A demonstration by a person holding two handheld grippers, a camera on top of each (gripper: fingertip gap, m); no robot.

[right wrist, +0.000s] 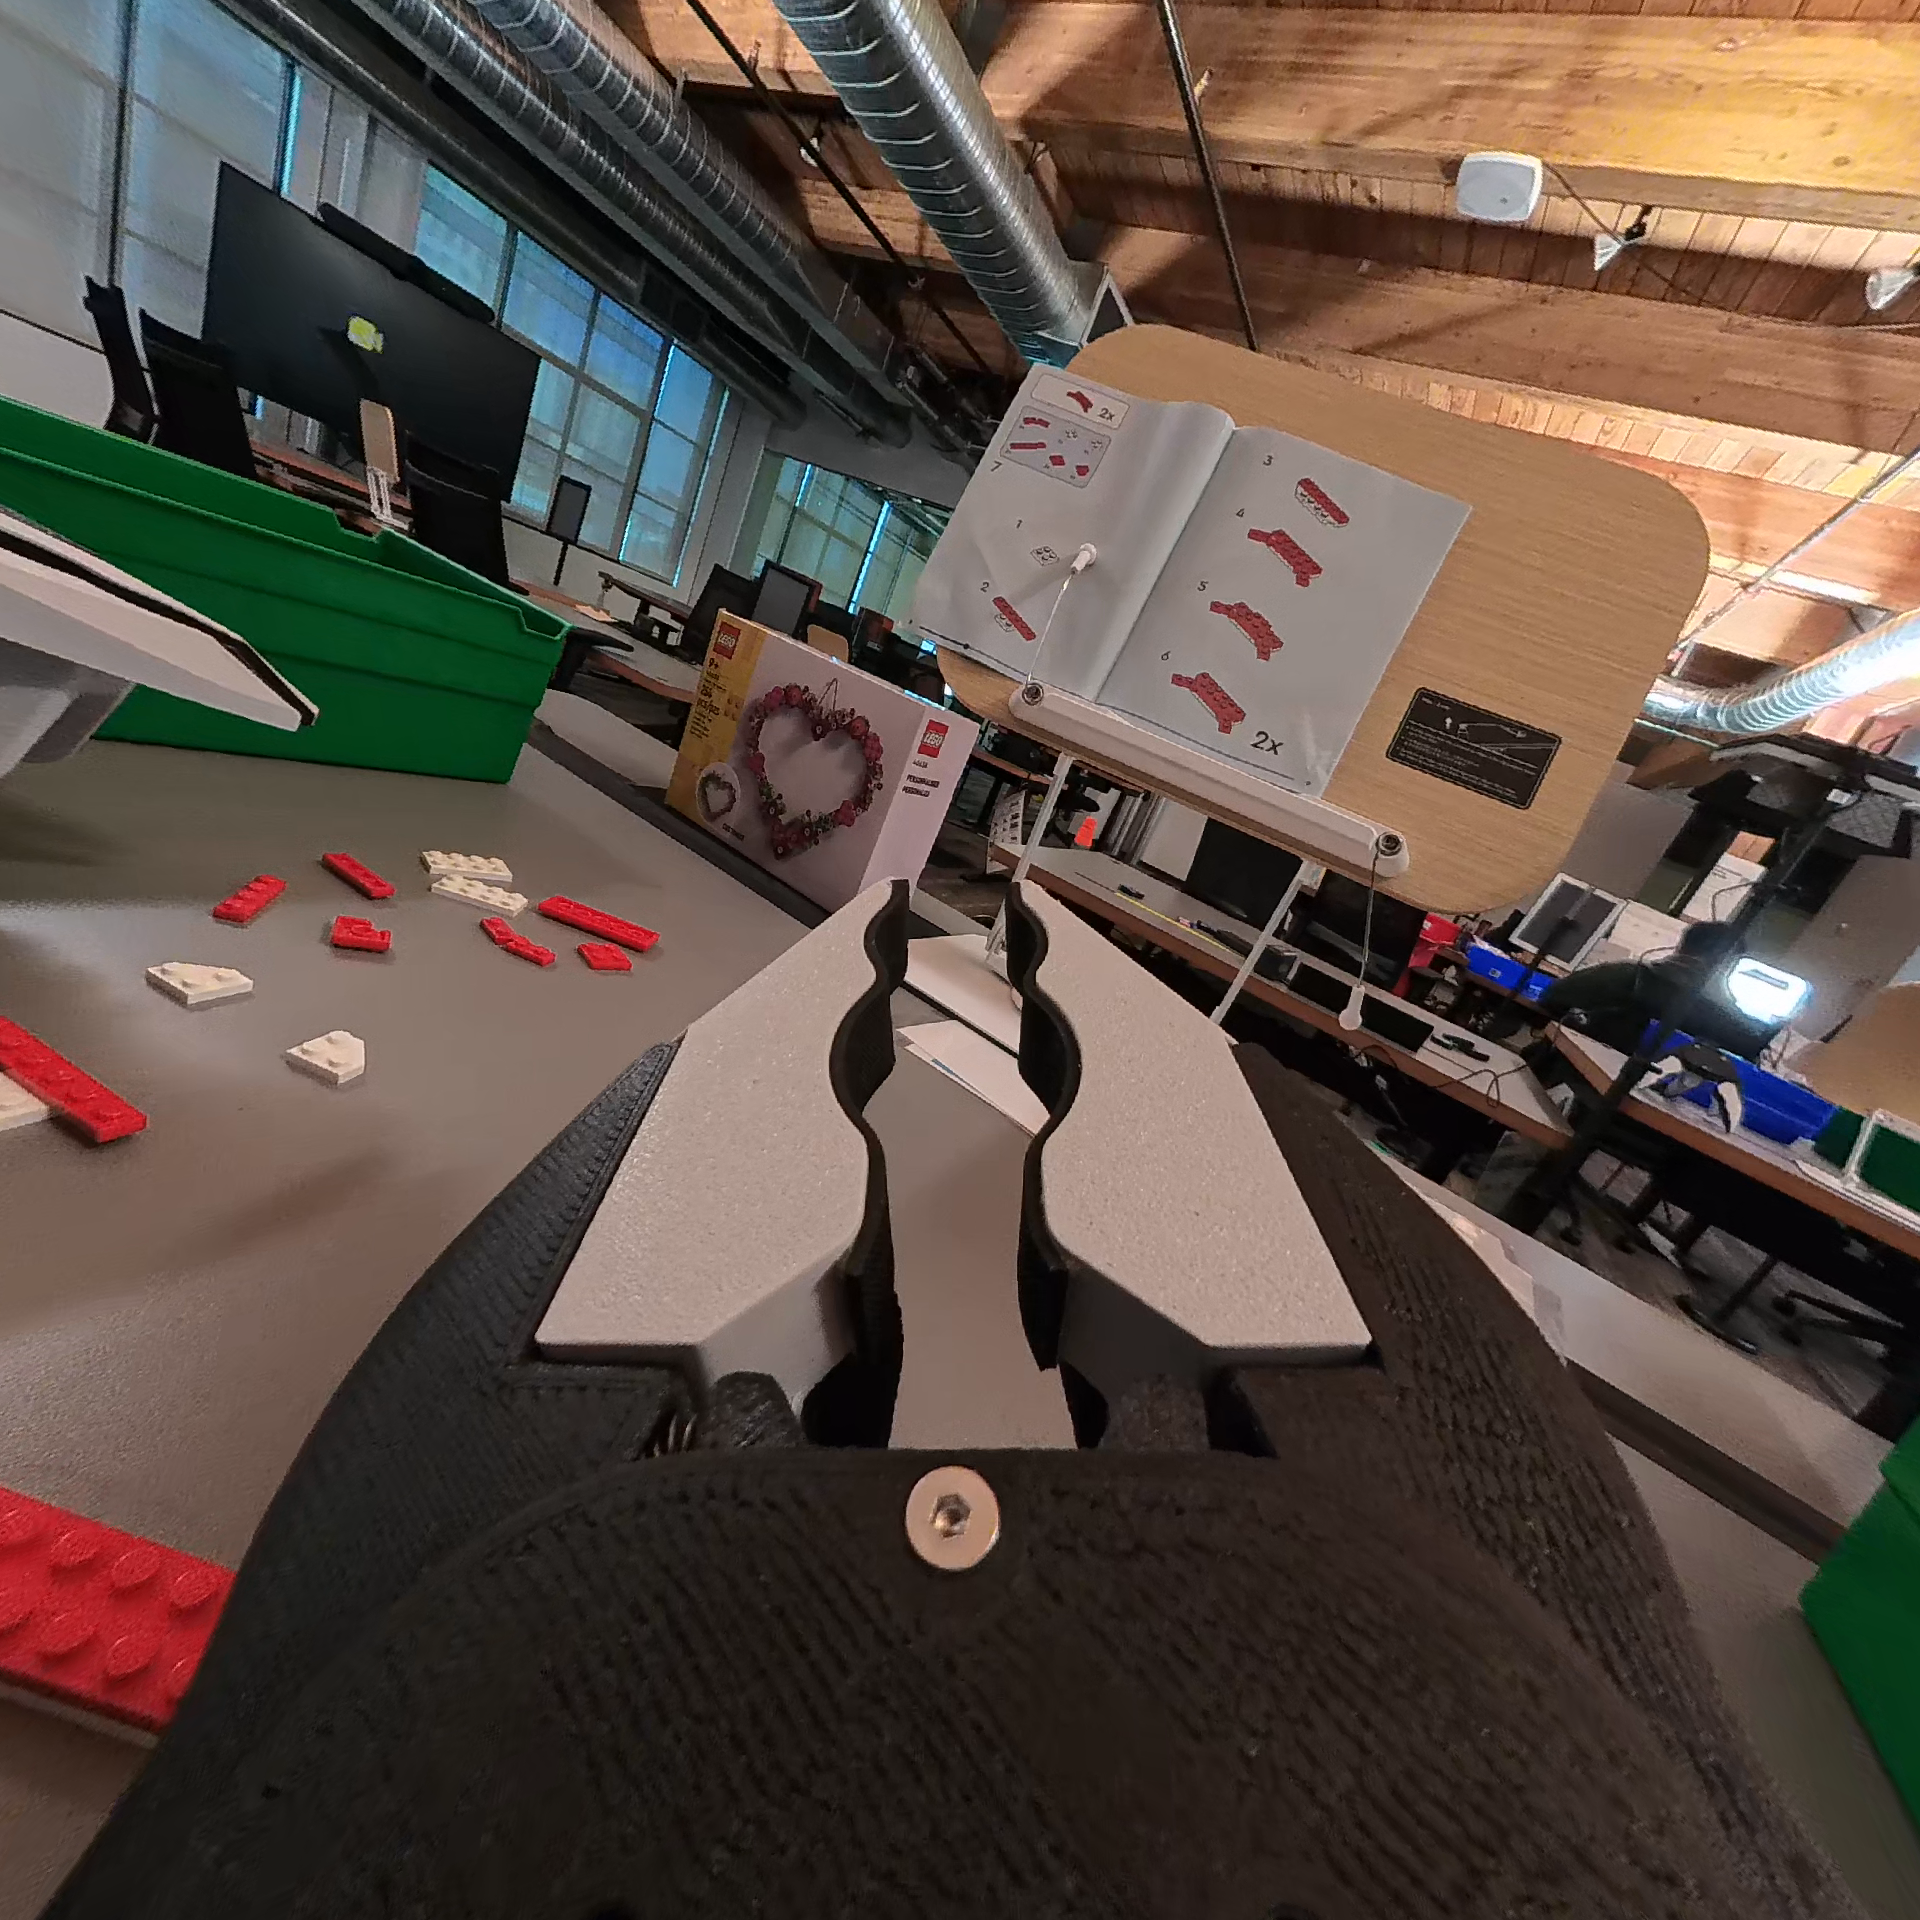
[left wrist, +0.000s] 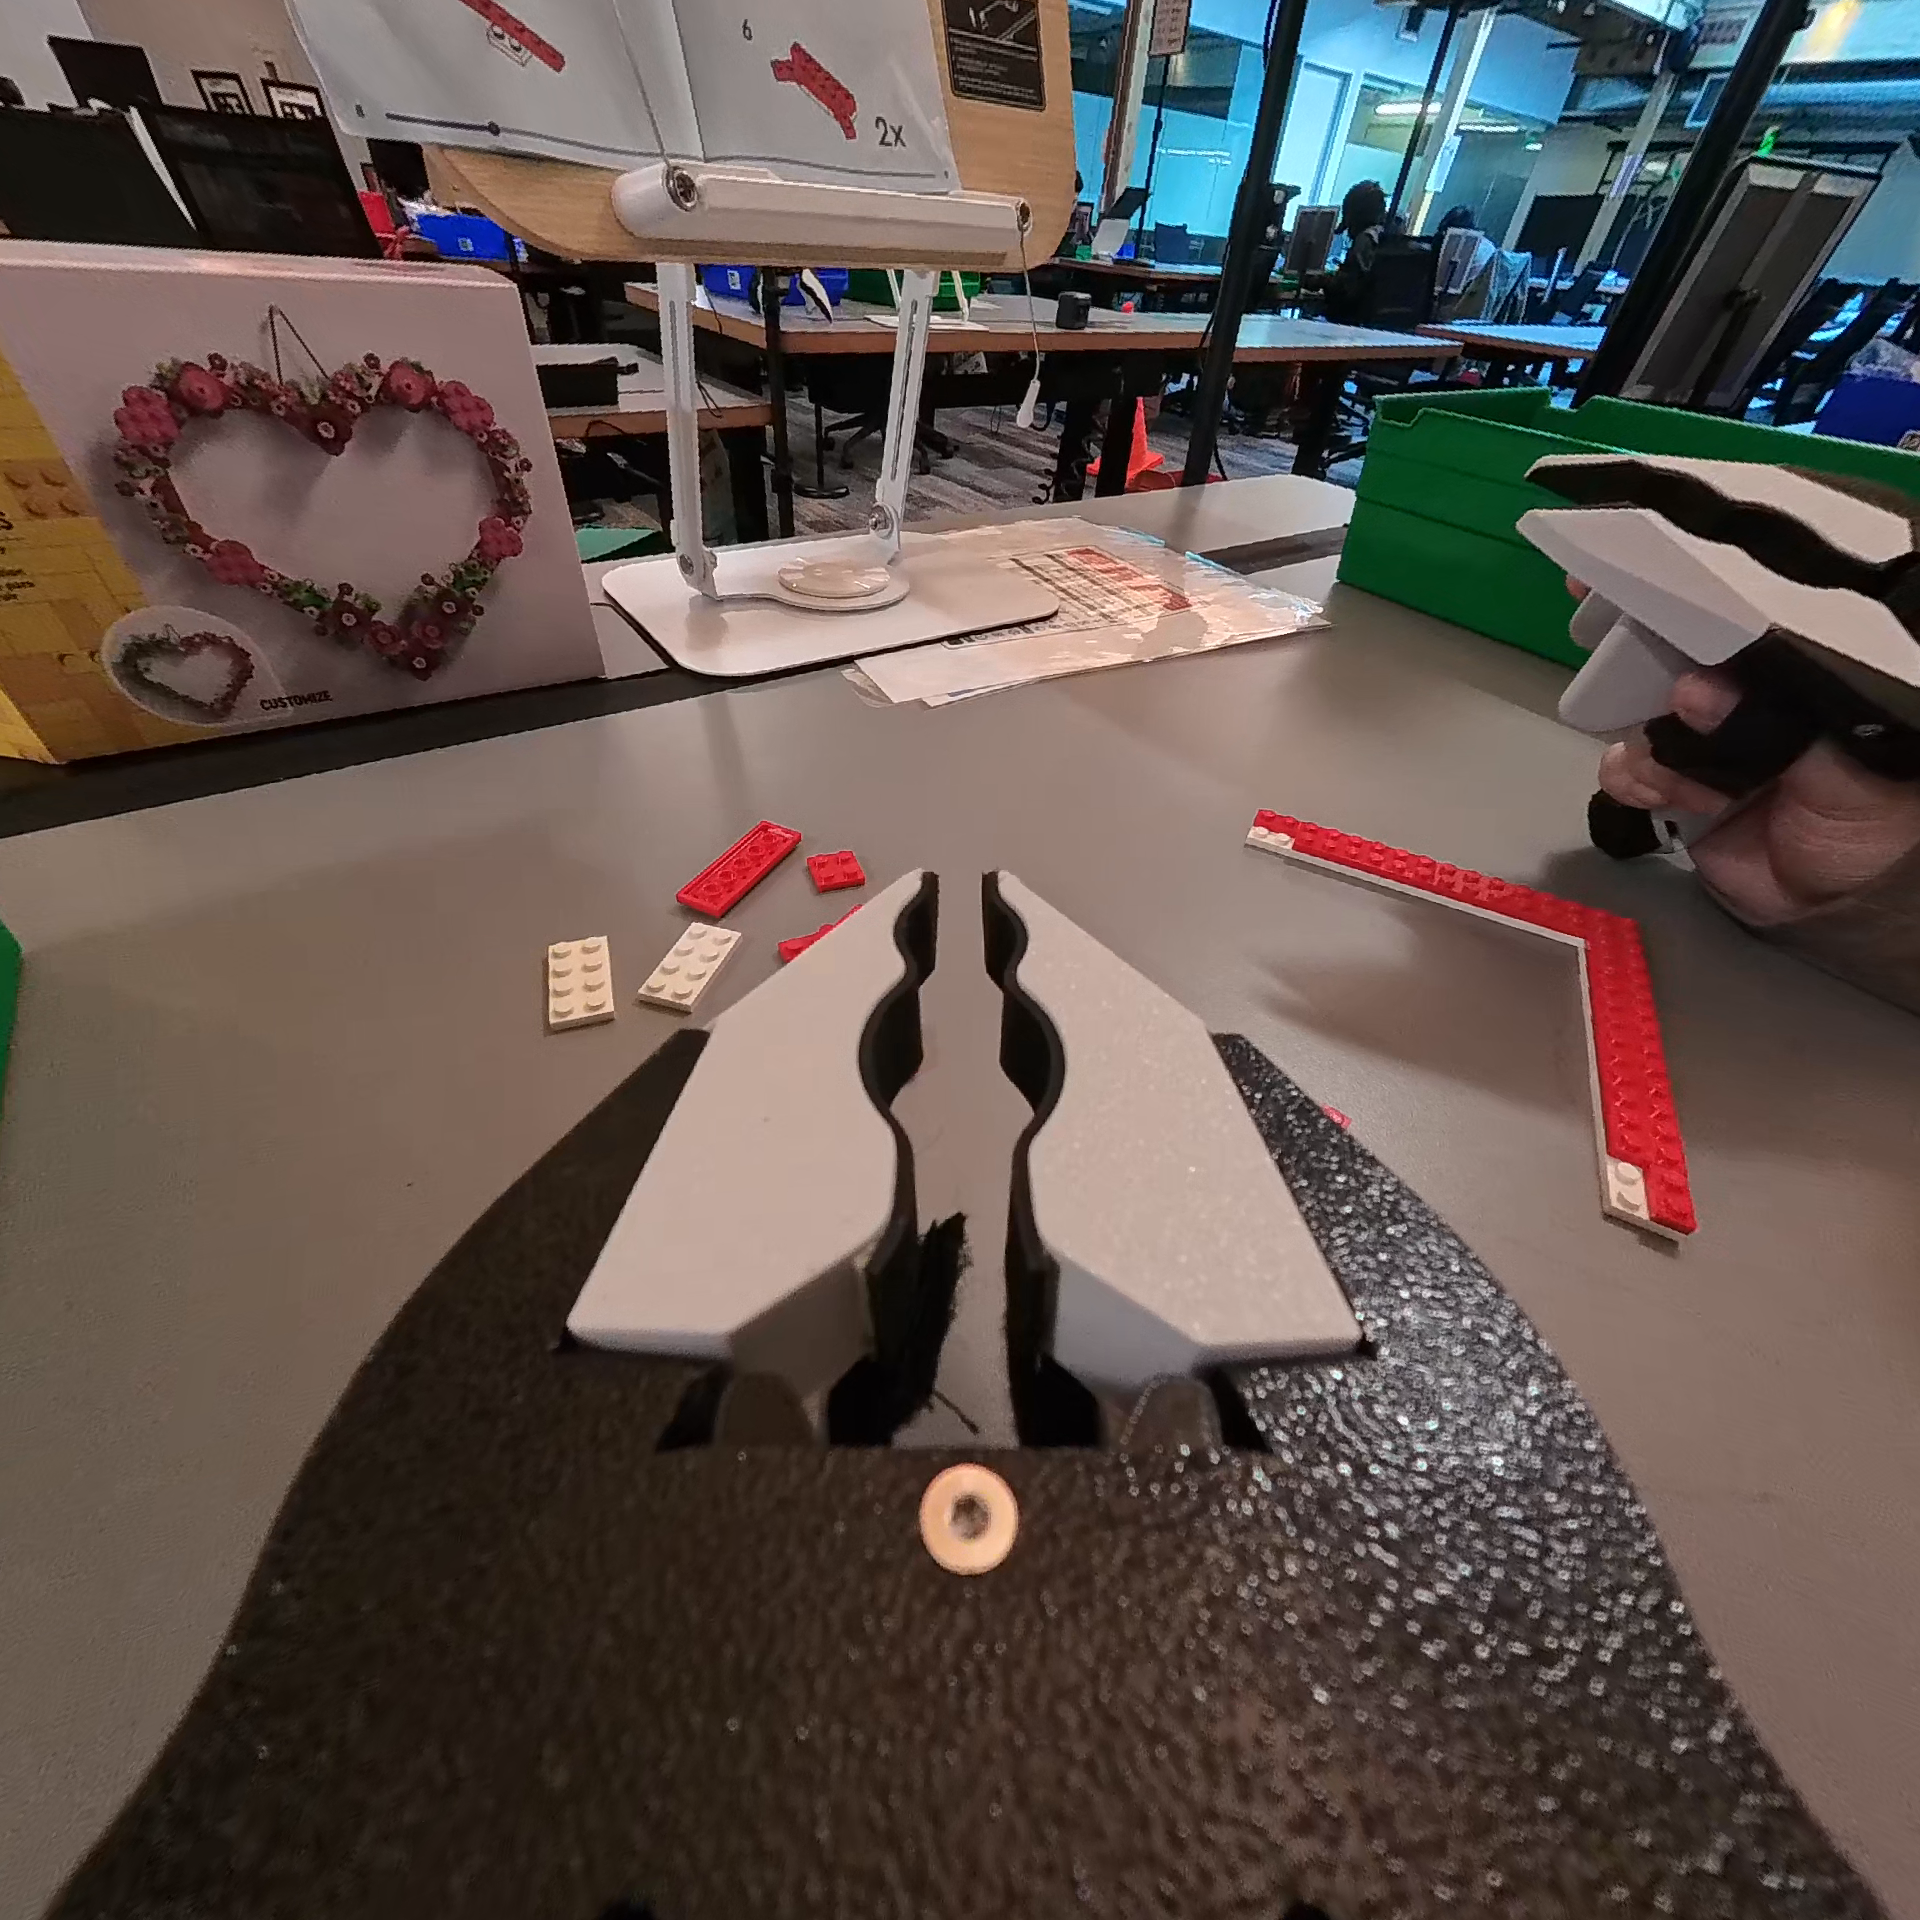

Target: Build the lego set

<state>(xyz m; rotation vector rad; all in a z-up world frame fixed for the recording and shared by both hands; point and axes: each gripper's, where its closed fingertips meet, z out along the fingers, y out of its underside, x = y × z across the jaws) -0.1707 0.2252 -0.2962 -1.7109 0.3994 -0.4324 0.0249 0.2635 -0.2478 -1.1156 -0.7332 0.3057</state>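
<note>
Above the counter [left wrist: 312,1195], both empty: left claw [left wrist: 959,883] narrowly parted over loose bricks [left wrist: 738,865], right claw [right wrist: 958,902] half-parted, raised toward the booklet [right wrist: 1195,561], likely checking steps.

Left wrist view low over table [left wrist: 312,1195], right wrist view tilted upward, both showing book stand [right wrist: 1558,623]

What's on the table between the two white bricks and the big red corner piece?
In the left wrist view, the left gripper fingertips sit between the two white bricks and the big red corner piece; beyond them, bare table.
</note>
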